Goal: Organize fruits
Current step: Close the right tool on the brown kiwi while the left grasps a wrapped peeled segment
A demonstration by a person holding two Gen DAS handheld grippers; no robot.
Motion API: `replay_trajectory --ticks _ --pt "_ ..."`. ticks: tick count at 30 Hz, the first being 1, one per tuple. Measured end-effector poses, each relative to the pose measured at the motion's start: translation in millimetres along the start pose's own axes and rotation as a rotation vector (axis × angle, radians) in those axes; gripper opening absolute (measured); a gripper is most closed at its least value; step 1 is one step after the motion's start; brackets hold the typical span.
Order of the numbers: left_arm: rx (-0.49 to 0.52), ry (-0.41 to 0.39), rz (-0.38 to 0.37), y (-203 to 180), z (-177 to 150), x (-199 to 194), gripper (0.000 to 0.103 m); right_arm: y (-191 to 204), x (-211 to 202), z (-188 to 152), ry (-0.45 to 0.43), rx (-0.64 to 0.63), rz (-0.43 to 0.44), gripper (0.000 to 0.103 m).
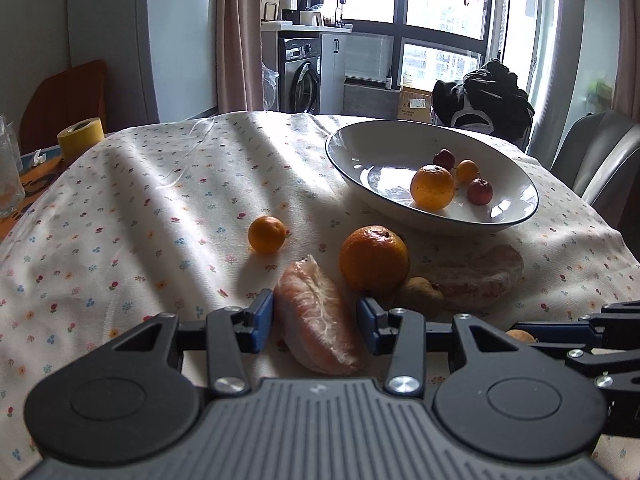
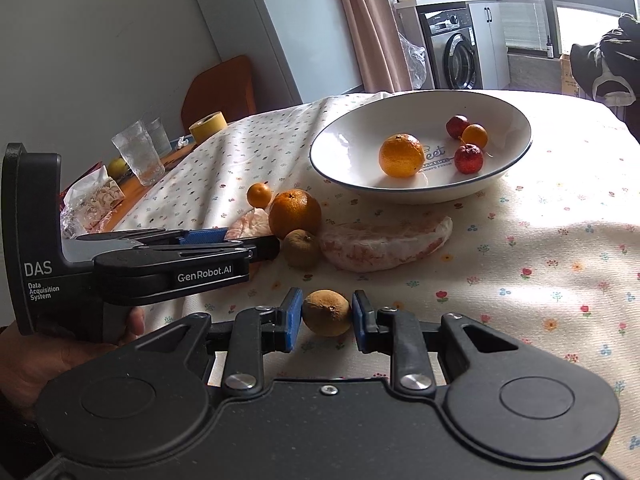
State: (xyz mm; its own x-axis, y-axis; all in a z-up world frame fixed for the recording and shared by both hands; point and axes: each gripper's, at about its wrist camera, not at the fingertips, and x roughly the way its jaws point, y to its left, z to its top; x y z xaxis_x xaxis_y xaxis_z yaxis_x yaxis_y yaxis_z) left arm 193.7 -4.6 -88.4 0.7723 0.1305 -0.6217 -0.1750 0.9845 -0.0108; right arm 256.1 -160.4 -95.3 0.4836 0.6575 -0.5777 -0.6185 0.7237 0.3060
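Four fruits sit in the white bowl (image 2: 516, 120): one mandarin (image 2: 401, 155), one small kumquat (image 2: 475, 135) and two red crab apples (image 2: 469, 159). Five more pieces lie on your floral tablecloth (image 2: 540, 248): one large orange (image 2: 295, 213), one small orange (image 2: 259, 195), one brown round fruit (image 2: 301, 248) touching the large orange, and two peeled pomelo segments. You hold the left gripper (image 1: 316, 318) with its jaws wide apart around the near pomelo segment (image 1: 318, 320); the left blue pad (image 1: 262, 320) touches the segment, while the right pad stands just clear of it. The second pomelo segment (image 2: 386, 242) lies between the brown fruit and the bowl. Your right gripper (image 2: 326, 314) brackets a sixth loose piece, another brown fruit (image 2: 327, 312), with its jaws partly open; both pads sit against or just beside the skin, and firm contact cannot be confirmed. Two glasses (image 2: 138, 152) and one yellow tape roll (image 2: 208, 126) stand beyond the cloth's left edge
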Motion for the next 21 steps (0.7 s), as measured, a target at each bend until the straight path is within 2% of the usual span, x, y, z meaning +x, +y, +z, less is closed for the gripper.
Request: replay_trajectory --ticks 8,12,17,21 --pt "-0.029 -0.022 -0.021 10.9 -5.5 -11.0 0.033 1.4 -0.3 2.7 -0.009 -0.006 0.005 0.025" --pt "-0.049 -0.058 -0.033 15.3 -4.6 -22.5 0.023 1.8 0.0 3.1 -0.009 -0.007 0.006 0.025" --pt "-0.093 -0.056 -0.102 18.0 -1.1 -29.3 0.019 5.5 0.8 5.2 -0.011 -0.012 0.008 0.025" --pt "-0.086 -0.065 -0.113 11.8 0.1 -32.3 0.019 5.2 -0.3 6.1 -0.017 -0.010 0.004 0.025"
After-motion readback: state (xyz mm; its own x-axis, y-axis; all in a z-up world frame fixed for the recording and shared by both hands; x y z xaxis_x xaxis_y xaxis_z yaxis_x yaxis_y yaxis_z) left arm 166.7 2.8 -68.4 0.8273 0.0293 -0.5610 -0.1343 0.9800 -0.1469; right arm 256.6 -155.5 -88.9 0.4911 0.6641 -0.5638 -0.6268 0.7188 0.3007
